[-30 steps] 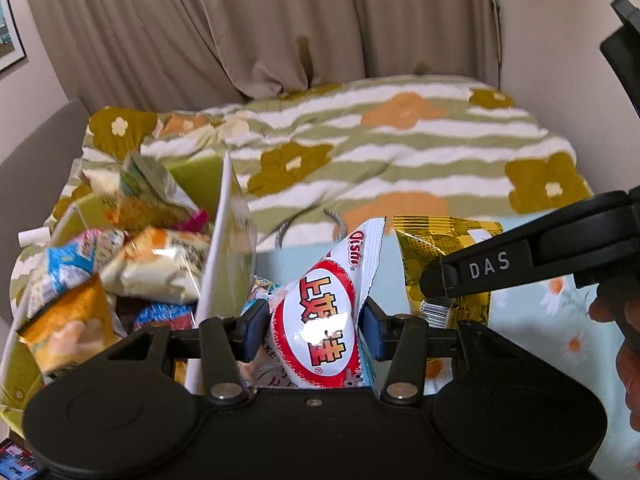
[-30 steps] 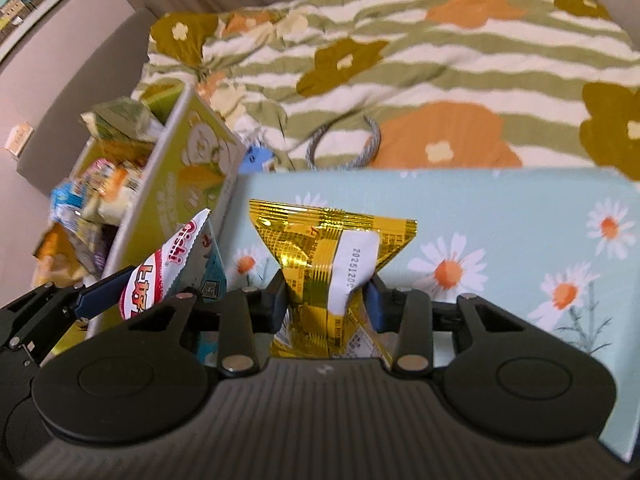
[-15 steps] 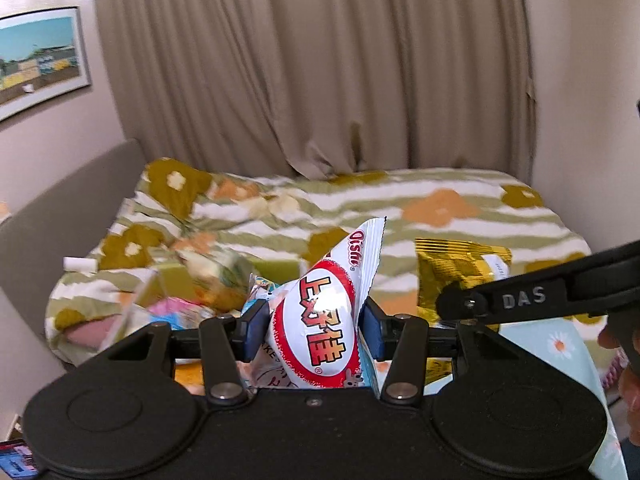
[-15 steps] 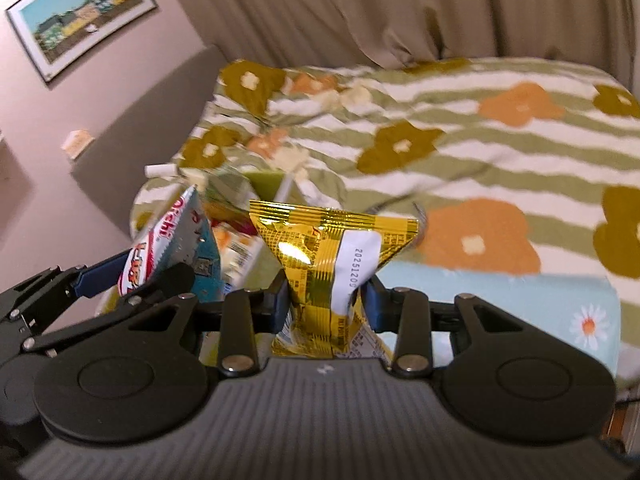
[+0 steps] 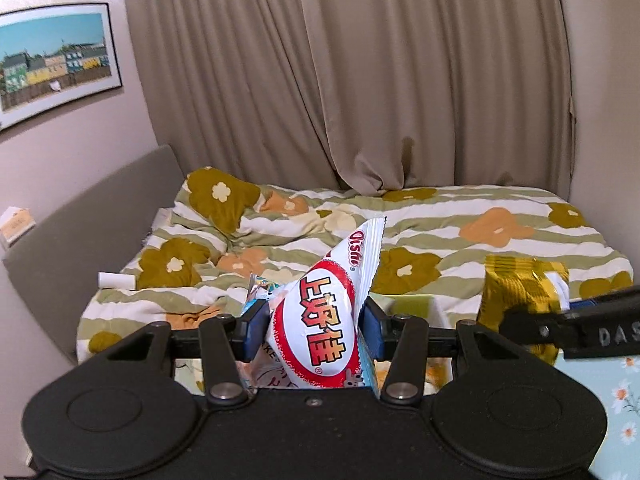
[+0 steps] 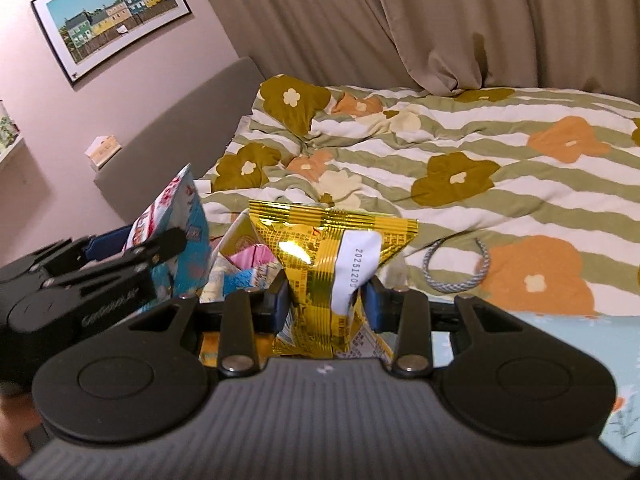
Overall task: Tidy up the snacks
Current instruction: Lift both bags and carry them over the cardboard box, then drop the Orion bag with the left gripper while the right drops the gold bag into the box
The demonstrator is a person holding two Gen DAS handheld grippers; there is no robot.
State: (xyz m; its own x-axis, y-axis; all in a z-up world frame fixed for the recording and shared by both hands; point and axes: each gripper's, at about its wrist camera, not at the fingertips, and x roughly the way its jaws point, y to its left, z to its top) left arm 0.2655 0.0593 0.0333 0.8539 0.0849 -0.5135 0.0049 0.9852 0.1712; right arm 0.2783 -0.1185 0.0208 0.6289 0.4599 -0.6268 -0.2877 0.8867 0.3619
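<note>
Left gripper (image 5: 313,326) clamped on the white-and-red snack packet (image 5: 316,320), blue pads pressing both sides, packet standing upright with its crimped top tilted right. Right gripper (image 6: 323,299) closed the same way on the gold foil packet (image 6: 332,256), date strip facing the camera, bag flaring out above the pads. Both grips unchanged from a second ago. Raised well up since then: a second ago aimed low over the box crammed with snacks and the pale blue daisy cloth (image 5: 612,396); now pointing out across the bed, with the flowered striped quilt (image 5: 460,232), beige curtains (image 5: 360,80) and framed picture (image 5: 52,64) filling the left view. Box gone from the left view; in the right view only a blurred glimpse of pink and pale packets (image 6: 244,268) just behind the gold one and low between the two grippers. Daisy cloth reduced to a strip at the lower right of both views. Grey corded loop (image 6: 456,268) lying on the quilt beyond the right gripper. Grippers side by side, each packet visible at the edge of the other's view.
</note>
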